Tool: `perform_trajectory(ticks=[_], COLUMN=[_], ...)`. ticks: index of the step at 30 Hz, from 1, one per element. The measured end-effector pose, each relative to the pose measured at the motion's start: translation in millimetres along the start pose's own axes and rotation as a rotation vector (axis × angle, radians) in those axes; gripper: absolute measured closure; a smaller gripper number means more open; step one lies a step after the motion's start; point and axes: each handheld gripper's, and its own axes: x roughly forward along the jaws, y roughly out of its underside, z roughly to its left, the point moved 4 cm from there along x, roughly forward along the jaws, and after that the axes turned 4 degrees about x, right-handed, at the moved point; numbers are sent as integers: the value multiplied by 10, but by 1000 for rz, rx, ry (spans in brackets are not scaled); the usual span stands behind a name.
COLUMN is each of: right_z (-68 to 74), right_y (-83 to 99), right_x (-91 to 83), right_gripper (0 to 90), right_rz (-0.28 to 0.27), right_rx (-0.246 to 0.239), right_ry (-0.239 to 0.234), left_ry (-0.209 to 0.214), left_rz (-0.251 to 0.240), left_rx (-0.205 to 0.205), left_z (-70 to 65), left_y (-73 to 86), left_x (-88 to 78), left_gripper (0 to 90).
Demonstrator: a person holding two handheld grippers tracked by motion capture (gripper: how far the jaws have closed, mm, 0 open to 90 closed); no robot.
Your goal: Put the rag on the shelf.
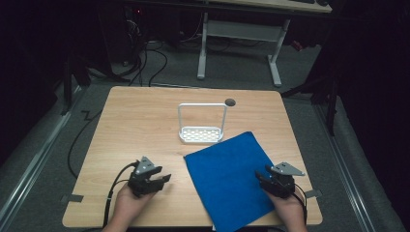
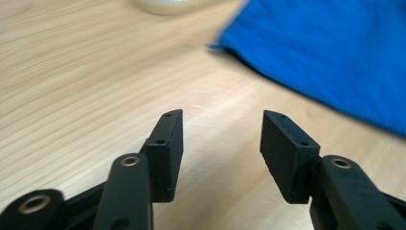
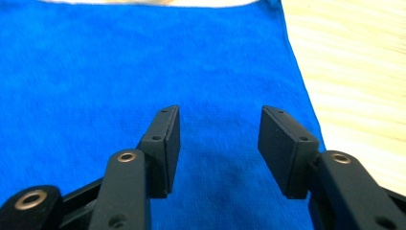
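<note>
On the table (image 1: 145, 121), a flat bright-blue cloth (image 1: 227, 179).

1. A light wooden table (image 1: 135, 121) with rounded corners carries everything.
2. A blue cloth (image 1: 227, 176) lies flat on its near right part, turned at an angle, its near corner at the table's front edge.
3. A white perforated rack (image 1: 201, 133) with a tall wire handle stands near the middle, just beyond the cloth.
4. A dark round hole (image 1: 230, 102) sits near the far edge.
</note>
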Motion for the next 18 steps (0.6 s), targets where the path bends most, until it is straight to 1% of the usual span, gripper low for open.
perform_trajectory(ticks=[1, 2, 3, 4, 6, 7, 8, 9, 11, 13, 14, 15, 16, 17, 18], right_z=[4, 5, 12, 20, 11, 8, -5, -15, -32, -43, -48, -51, -51, -52, -60], right_y=[-19, -32, -40, -37, -30, -28, -33, -42, -57, -57, -54, -47, -38, -31, -22], right_x=[7, 9, 8, 2, 3, 3, 5, 2, -3, -13, -20, -25, -31, -37, -49], right_gripper=[507, 510, 515, 530, 546, 551, 553, 555, 594, 631, 643, 659, 674, 694, 731], right_rz=[-7, -14, -21, -20, -16, -15, -22, -24, -33, -35, -35, -29, -24, -21, -16], right_rx=[3, 2, 3, 3, 0, 9, 8, 9, 10, 13, 8, 3, 9, 13, 13], right_ry=[2, 4, 3, 10, 10, 9, 10, 10, 7, 14, 14, 11, 10, 11, 13], left_ry=[9, 14, 6, 7, 18, 22, 23, 26, 51, 98, 121, 147, 166, 166, 229], left_rz=[-16, -21, -22, -20, -5, 3, 10, 9, -2, -6, -13, -23, -23, -23, -2], left_rx=[-32, -45, -43, -35, -22, -10, 10, 25, 39, 59, 68, 89, 100, 100, 132], left_z=[31, 46, 49, 46, 9, -22, -54, -104, -195, -361, -460, -565, -643, -643, -888], left_y=[-2, -2, -1, 1, 11, 11, 4, -13, -49, -109, -142, -179, -207, -207, -264], left_x=[2, 9, 23, 34, 74, 92, 110, 131, 161, 224, 254, 282, 309, 309, 416], left_gripper=[517, 519, 519, 521, 530, 537, 539, 542, 580, 634, 697, 766, 810, 829, 843])
